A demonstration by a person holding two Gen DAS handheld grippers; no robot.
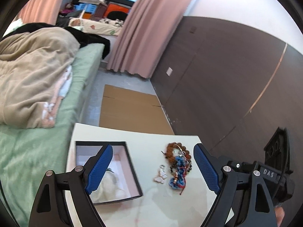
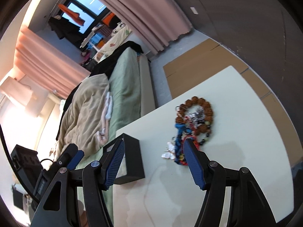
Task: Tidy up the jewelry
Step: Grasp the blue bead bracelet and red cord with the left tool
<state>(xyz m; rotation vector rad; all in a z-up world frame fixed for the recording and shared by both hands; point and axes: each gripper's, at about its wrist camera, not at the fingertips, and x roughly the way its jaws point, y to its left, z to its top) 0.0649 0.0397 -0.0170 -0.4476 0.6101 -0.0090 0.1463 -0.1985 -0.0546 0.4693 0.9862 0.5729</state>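
Observation:
A pile of jewelry lies on the white table: a brown bead bracelet, a blue and red cord piece and a white butterfly piece. A black open box with a pale lining stands left of the pile and holds a white pouch. My left gripper is open and empty above the box and pile. My right gripper is open and empty, near the pile, bracelet and butterfly, with the box on its left.
A bed with a green sheet and a beige blanket lies left of the table. Flat cardboard covers the floor beyond the table. A dark wall panel runs along the right. Pink curtains hang behind.

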